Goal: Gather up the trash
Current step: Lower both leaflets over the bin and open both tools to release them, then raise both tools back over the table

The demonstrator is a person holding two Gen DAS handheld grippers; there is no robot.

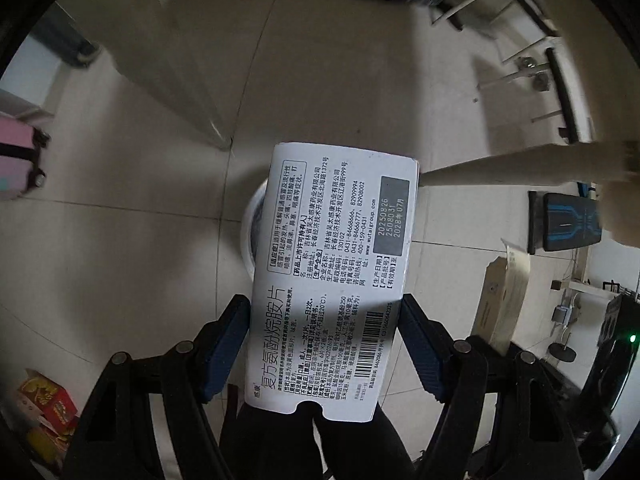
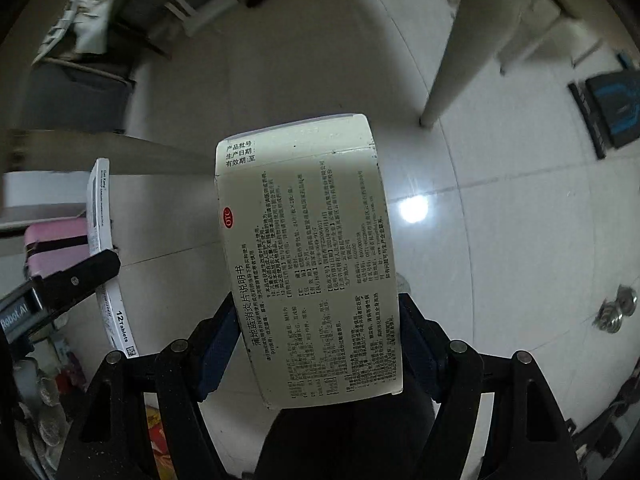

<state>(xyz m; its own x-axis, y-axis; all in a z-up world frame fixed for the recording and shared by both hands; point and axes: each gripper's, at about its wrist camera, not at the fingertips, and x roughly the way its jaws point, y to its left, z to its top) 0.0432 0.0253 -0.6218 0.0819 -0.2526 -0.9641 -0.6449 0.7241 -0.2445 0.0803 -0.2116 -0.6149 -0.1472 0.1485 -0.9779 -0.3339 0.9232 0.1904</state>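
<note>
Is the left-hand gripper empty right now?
No, the left gripper is shut on a white cardboard medicine box printed with black Chinese text and a barcode, held above the pale tiled floor.

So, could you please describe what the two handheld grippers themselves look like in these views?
Both look alike. The left gripper and right gripper each have matte black linkage arms with triangular cut-outs and round silver pivot pins, and the jaws carry dark blue pads. In the right wrist view, the left gripper's body shows a partial white "Robot.AI" marking. No cables or sleeves are visible.

Probably a home: tiled floor (image 1: 120,200), pink suitcase (image 1: 16,160), dumbbells (image 2: 616,312).
</note>
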